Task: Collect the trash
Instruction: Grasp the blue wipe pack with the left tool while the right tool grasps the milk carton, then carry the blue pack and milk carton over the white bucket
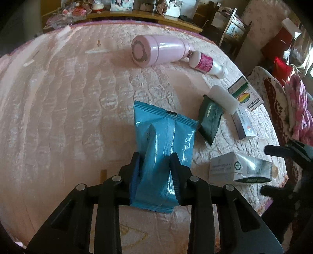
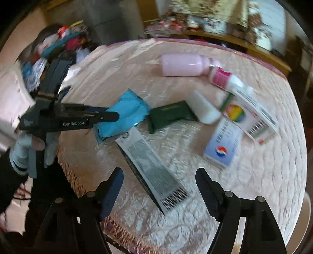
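My left gripper [image 1: 156, 162] is shut on a blue foil wrapper [image 1: 162, 132], which sticks out forward over the pink quilted tablecloth [image 1: 68, 97]. The right wrist view shows the same gripper [image 2: 115, 116] from the side, clamping the blue wrapper [image 2: 127, 111]. My right gripper [image 2: 159, 175] is open, its jaws wide apart on either side of a long silver box with a barcode [image 2: 152, 166]; neither pad touches it. A dark green sachet [image 1: 210, 121] lies just right of the wrapper. The silver box [image 1: 240, 168] sits near the table's right edge, with the right gripper [image 1: 268, 170] beside it.
A pink bottle [image 1: 158, 50], a white bottle with a magenta label [image 1: 205, 63], a white tube [image 1: 225, 97], a rainbow-printed box [image 1: 246, 93] and a blue-white box [image 1: 242, 125] lie on the table. A wooden shelf [image 1: 137, 15] stands behind. Colourful clutter [image 2: 58, 43] lies past the left edge.
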Available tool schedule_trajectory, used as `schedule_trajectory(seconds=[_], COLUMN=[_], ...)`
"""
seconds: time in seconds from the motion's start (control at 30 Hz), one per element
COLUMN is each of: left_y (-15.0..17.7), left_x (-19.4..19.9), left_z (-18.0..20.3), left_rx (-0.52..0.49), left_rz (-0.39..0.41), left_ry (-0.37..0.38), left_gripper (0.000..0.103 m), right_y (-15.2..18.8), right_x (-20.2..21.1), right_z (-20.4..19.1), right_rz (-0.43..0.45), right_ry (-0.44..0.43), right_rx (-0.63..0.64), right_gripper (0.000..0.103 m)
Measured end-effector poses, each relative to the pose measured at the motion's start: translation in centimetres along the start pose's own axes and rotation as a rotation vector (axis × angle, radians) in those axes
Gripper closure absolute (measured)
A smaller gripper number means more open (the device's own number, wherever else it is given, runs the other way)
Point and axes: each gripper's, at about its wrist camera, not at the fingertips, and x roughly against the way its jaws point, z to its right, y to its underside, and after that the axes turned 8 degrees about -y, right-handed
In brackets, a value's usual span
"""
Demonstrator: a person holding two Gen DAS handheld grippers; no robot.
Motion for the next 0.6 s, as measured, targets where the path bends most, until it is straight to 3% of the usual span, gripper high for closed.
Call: schedule_trajectory(seconds=[0.07, 0.17, 0.23, 0.27, 0.3, 0.33, 0.37, 0.4, 0.6], left_y=[0.0, 0.0, 0.0, 0.1, 0.2, 0.4, 0.5, 0.5, 0.6], left_x=[-0.2, -0.4, -1.0, -1.3, -1.4, -1.3, -1.3, -1.2, 0.5], left_z=[0.2, 0.5, 0.7, 0.8, 0.9, 1.1, 1.3, 1.4, 2.3], left_rx=[-0.012, -0.015, -0.010, -0.013, -0.019, -0.029, -0.035, -0.036, -0.037], left_rz=[-0.001, 0.011, -0.001, 0.002, 0.013, 0.023, 0.027, 0.026, 0.054], left_ry=[-0.003, -0.007, -0.001, -0.011, -0.019, -0.030, -0.041, -0.044, -0.020], left_gripper=[0.068, 0.046, 0.045, 0.045, 0.045, 0.046, 0.050, 0.063, 0.073], right_y=[-0.6, -0.7, -0.5, -0.3, 0.0, 0.2, 0.5, 0.8, 2.1], right_x=[-1.5, -3.0, -3.5, -3.5, -3.5, -3.4, -3.0, -2.7, 0.9], right_z=[-0.2, -0.3, 0.1, 0.3, 0.6, 0.9, 1.2, 1.3, 2.7], right_rz=[-0.032, -0.050, -0.052, -0.053, -0.053, -0.050, -0.041, -0.032, 0.084], right_ry=[0.015, 0.045, 0.051, 0.049, 0.042, 0.036, 0.036, 0.041, 0.046], right_rx=[0.037, 0.059, 0.044, 0.030, 0.010, -0.006, -0.021, -0.031, -0.137], right_gripper=[0.029, 0.029, 0.032, 0.041, 0.051, 0.054, 0.055, 0.056, 0.056])
